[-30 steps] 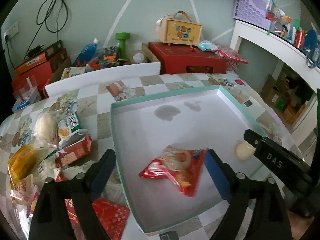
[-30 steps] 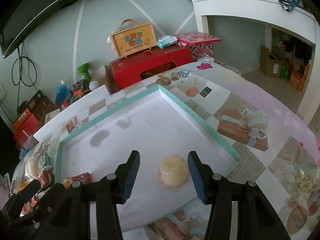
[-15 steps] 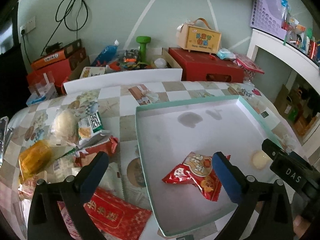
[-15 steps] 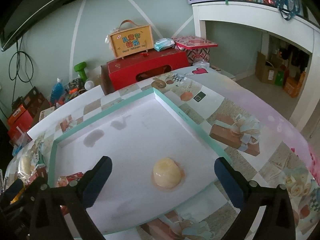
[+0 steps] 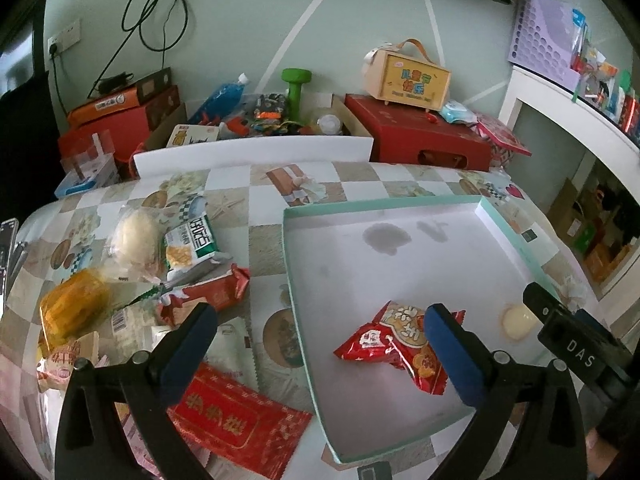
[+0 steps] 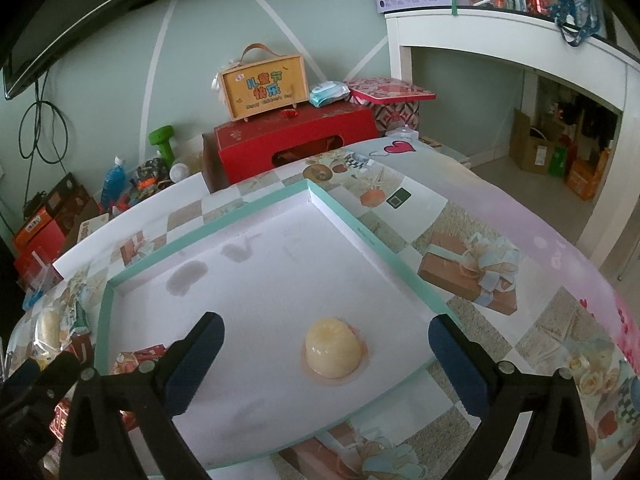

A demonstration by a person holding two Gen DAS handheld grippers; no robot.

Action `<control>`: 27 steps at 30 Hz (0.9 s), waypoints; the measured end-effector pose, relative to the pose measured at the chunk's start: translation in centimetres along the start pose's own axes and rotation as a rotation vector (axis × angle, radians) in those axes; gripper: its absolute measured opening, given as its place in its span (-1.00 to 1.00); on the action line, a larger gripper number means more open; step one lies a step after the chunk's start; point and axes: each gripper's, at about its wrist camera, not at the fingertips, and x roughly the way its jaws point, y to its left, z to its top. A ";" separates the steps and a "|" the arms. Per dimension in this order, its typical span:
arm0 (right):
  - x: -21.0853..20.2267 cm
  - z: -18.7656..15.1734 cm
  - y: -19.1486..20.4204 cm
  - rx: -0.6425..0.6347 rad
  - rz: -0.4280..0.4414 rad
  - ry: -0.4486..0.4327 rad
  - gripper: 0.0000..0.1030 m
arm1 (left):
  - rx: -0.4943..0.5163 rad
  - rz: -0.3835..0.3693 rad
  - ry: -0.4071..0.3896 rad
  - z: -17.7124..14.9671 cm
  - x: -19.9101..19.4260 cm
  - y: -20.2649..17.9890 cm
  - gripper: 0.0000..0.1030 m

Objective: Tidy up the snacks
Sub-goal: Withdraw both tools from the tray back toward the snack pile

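While angled down over the tray (image 6: 352, 220), both grippers' jaws spread wide, gripping nothing.

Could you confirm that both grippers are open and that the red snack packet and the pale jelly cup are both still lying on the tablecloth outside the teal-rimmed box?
Not quite. Both the left gripper and right gripper are open, but the red snack packet and pale jelly cup lie inside the teal-rimmed box, not on the tablecloth. The left wrist view shows both in it.
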 end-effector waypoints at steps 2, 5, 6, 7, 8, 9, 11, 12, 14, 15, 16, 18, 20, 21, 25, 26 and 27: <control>0.0 0.0 0.2 0.003 0.021 0.011 1.00 | -0.010 -0.014 -0.001 -0.1 -0.2 0.3 0.99; -0.2 -0.1 0.8 -0.006 0.041 0.018 1.00 | -0.009 -0.016 -0.004 -0.2 -0.7 0.6 0.99; -0.2 -0.1 1.0 -0.012 0.045 0.018 1.00 | -0.007 -0.014 -0.006 -0.2 -0.9 0.7 0.99; -0.4 -0.2 1.3 -0.019 0.047 0.016 1.00 | -0.006 -0.010 -0.008 -0.2 -1.1 0.8 0.99; -0.6 -0.2 1.5 -0.023 0.051 0.014 1.00 | -0.006 -0.006 -0.011 -0.2 -1.3 0.9 0.99; -0.8 -0.3 1.8 -0.025 0.059 0.010 1.00 | -0.008 -0.001 -0.011 -0.2 -1.5 1.1 0.99; -1.3 -0.5 2.3 -0.030 0.079 0.011 1.00 | -0.010 0.010 -0.010 -0.3 -2.0 1.5 0.99; -1.6 -0.6 2.7 -0.034 0.095 0.009 1.00 | -0.011 0.017 -0.011 -0.4 -2.2 1.8 0.99; -2.1 -0.8 3.4 -0.046 0.117 0.007 1.00 | -0.015 0.034 -0.005 -0.7 -2.6 2.5 0.99; -2.3 -0.9 3.8 -0.055 0.126 0.007 1.00 | -0.022 0.044 0.001 -0.9 -2.8 3.0 0.99; -2.6 -1.1 4.3 -0.066 0.136 0.009 1.00 | -0.030 0.050 0.006 -1.0 -3.0 3.5 0.99; -2.9 -1.6 5.2 -0.082 0.157 0.014 1.00 | -0.063 0.068 0.021 -1.5 -3.6 5.0 0.99; -3.0 -2.1 5.9 -0.095 0.181 0.030 1.00 | -0.086 0.082 0.031 -1.8 -4.0 6.1 0.99; -3.1 -2.4 6.3 -0.100 0.191 0.040 1.00 | -0.097 0.095 0.037 -2.1 -4.3 6.8 0.99; -3.4 -3.7 7.9 -0.129 0.236 0.067 1.00 | -0.147 0.145 0.058 -3.5 -5.0 9.7 0.99; -3.4 -3.9 8.3 -0.141 0.242 0.074 1.00 | -0.164 0.148 0.061 -3.8 -5.2 10.4 0.99; -3.3 -4.0 8.8 -0.156 0.245 0.079 1.00 | -0.185 0.152 0.067 -4.3 -5.4 11.3 0.99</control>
